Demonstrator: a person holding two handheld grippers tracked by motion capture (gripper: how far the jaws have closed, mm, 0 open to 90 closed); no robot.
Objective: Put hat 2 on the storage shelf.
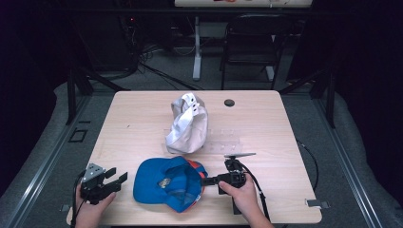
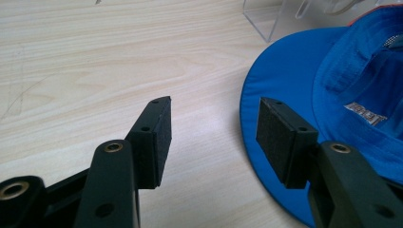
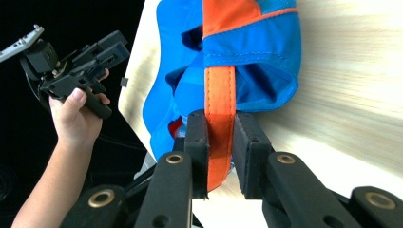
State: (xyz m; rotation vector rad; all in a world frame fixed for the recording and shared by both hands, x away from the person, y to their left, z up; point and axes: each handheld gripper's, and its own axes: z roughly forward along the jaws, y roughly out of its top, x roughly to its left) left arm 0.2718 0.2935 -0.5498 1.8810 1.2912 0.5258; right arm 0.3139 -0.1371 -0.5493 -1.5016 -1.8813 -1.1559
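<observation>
1. Landmark: blue cap (image 1: 168, 183); lies upside down near the front edge of the desk (image 1: 142, 114), roughly mid-width; inner label and lining face up.
2. Right gripper (image 1: 207, 180) at the cap's right side; in the right gripper view its jaws are pinched on the cap's orange strap (image 3: 219, 114); pads press the strap from both sides.
3. Left gripper (image 1: 116, 180) just left of the cap, apart from it; jaws spread, nothing between them; in the left gripper view the right jaw hangs over the brim, contact not clear.
4. Around: white cap (image 1: 187, 124) behind the blue cap, propped on a clear plastic stand (image 1: 223, 140); the stand runs rightward from the white cap, close behind the right gripper.
5. Small dark round disc (image 1: 229, 102) far behind the blue cap, near the desk's back edge; well apart from both grippers.
6. Open room: bare wood left of the white cap and right of the right gripper; the blue cap sits close to the front edge, the left gripper close to the front-left corner.
7. Beyond the desk's back edge: a dark chair (image 1: 254, 42) and a white post (image 1: 196, 47) on the floor.
8. Containers: the upturned blue cap forms a hollow; nothing loose seen inside it.
</observation>
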